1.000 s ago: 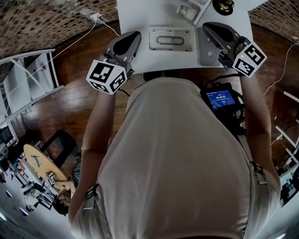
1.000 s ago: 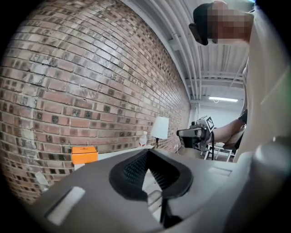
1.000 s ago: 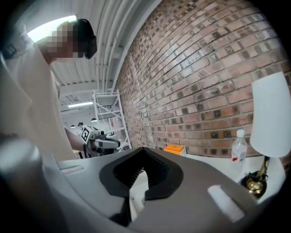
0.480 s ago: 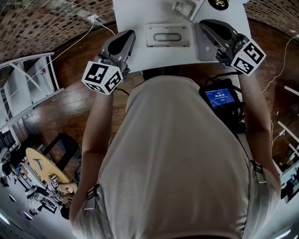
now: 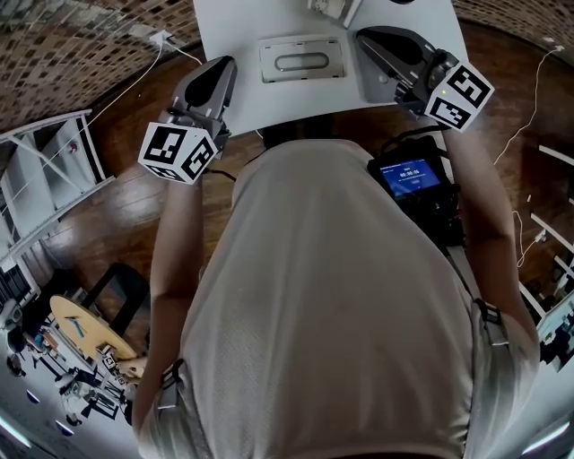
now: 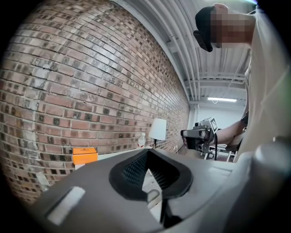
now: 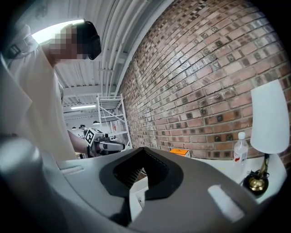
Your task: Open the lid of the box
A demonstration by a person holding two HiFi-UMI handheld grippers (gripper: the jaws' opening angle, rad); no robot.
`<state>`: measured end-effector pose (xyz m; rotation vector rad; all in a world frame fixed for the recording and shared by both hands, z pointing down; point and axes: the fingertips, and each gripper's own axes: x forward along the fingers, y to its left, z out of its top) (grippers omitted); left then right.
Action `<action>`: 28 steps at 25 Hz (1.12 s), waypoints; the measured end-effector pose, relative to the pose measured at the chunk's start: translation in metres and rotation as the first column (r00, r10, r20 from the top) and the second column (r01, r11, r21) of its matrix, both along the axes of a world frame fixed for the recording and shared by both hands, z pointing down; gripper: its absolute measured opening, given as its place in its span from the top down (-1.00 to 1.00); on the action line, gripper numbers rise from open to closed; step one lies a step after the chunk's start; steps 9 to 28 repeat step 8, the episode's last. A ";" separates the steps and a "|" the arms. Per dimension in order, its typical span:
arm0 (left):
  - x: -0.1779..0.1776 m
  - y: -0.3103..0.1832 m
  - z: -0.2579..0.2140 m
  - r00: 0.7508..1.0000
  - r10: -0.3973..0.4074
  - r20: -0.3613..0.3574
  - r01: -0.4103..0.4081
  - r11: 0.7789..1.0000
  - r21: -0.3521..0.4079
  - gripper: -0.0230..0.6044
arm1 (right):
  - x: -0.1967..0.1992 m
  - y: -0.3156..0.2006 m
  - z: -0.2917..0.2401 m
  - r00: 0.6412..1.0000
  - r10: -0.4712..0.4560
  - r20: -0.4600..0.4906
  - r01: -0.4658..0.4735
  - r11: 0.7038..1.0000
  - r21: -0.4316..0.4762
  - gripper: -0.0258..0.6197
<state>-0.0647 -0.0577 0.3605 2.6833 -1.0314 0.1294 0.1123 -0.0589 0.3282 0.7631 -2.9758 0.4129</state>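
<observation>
A flat grey box [image 5: 300,59] with an oval recess in its lid lies on the white table [image 5: 233,27] near the front edge, its lid down. My left gripper [image 5: 220,66] hovers at the table's left front corner, left of the box and apart from it, jaws shut and empty. My right gripper [image 5: 368,38] is right of the box over a grey mat [image 5: 377,85], also shut on nothing. In the left gripper view the left gripper [image 6: 152,182] points along a brick wall. The right gripper [image 7: 138,179] points across the table.
At the table's far end stand an orange box [image 6: 84,155], a white-shaded lamp [image 7: 270,118] and a clear bottle [image 7: 239,148]. A lit screen [image 5: 411,177] hangs at the person's waist. White shelving [image 5: 54,170] stands on the wooden floor to the left.
The table, box and both grippers sit higher and further left in the head view than before. The grippers keep their places on either side of the box, jaws unchanged.
</observation>
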 end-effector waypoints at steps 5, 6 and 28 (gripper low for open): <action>-0.001 0.003 0.000 1.000 -0.001 0.007 0.001 1.000 0.002 0.92 | -0.002 0.004 -0.002 1.000 -0.015 -0.010 0.015 1.000 0.014 0.92; -0.001 0.004 0.000 1.000 -0.002 0.008 0.002 1.000 0.002 0.92 | -0.003 0.005 -0.002 1.000 -0.017 -0.011 0.018 1.000 0.015 0.92; -0.002 0.006 0.000 1.000 -0.003 0.010 0.003 1.000 0.002 0.92 | -0.004 0.007 -0.002 1.000 -0.022 -0.012 0.022 1.000 0.016 0.92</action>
